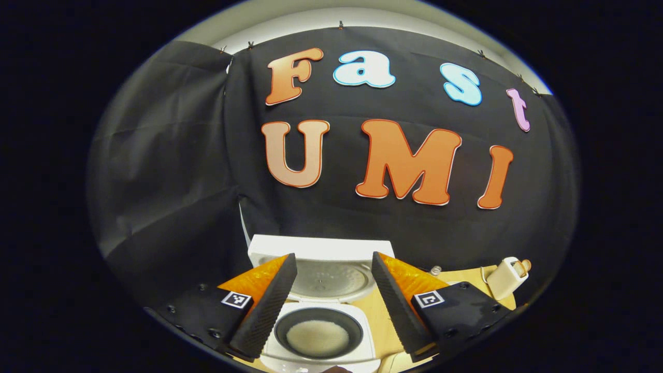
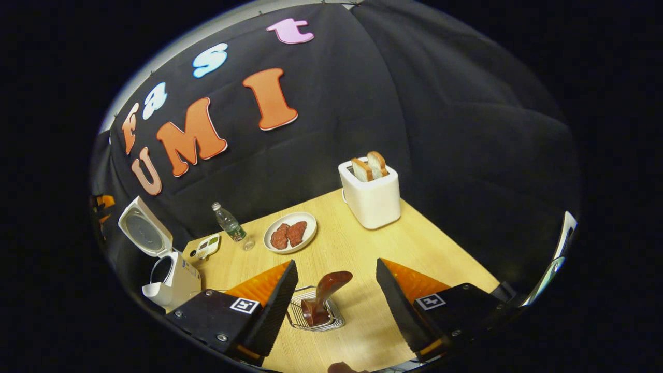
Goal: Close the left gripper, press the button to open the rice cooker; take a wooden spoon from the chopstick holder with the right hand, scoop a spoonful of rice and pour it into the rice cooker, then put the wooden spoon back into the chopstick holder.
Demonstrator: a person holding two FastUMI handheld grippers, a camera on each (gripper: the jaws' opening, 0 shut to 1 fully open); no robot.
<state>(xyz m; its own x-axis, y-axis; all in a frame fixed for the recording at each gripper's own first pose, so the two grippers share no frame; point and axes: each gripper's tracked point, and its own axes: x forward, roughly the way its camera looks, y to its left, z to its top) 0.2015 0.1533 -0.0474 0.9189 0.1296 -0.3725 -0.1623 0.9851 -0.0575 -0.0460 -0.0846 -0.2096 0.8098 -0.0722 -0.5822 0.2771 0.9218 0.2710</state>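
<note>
- With rice cooker (image 1: 317, 311) lid already up, right tongs (image 2: 331, 305) gaping, empty, above wooden spoon (image 2: 323, 298) in chopstick holder (image 2: 316, 313).
- Lower squarely; pinch handle before lifting.
- Left tongs (image 1: 326, 311) wide, empty.

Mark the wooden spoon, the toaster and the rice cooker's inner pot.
wooden spoon (image 2: 331, 286), right gripper view, on its upper end above the wire holder.
toaster (image 2: 374, 199), right gripper view, on its front wall.
inner pot (image 1: 295, 317), left gripper view, on its dark rim.
</note>
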